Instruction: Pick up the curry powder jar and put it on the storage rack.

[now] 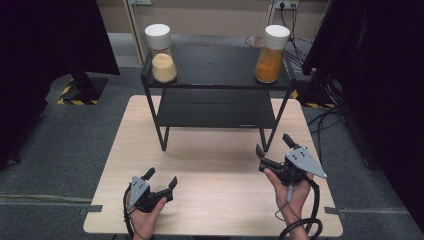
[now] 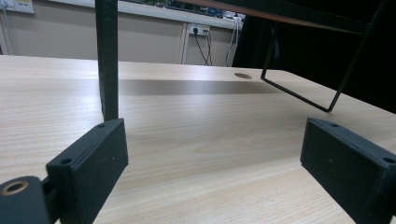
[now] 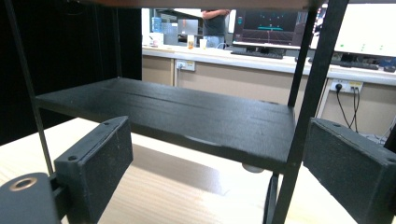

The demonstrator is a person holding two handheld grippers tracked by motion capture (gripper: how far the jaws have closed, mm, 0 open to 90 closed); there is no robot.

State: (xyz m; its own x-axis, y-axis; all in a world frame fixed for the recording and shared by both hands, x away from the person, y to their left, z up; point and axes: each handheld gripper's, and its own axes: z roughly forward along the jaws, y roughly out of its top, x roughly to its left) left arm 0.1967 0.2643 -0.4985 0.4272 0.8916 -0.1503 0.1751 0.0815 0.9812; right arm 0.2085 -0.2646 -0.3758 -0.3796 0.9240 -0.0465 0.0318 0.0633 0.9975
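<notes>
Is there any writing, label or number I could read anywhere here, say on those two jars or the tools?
None can be read.
Jar of pale powder: no label seen.
Jar of orange powder: no label seen.
Left tool and right tool: no markings seen.
Monitors behind the shelf rack: coloured marks, too small and blurred to read.

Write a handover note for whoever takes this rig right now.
Left tool: open, holds nothing, low over the table's near left.
Right tool: open, holds nothing, near the rack's front right leg.
Pale jar: top shelf, left end. Orange jar: top shelf, right end. Both upright, capped.
Lower shelf is bare.
Done: nothing shows as moved.
Left: neither jar is grasped yet.
</notes>
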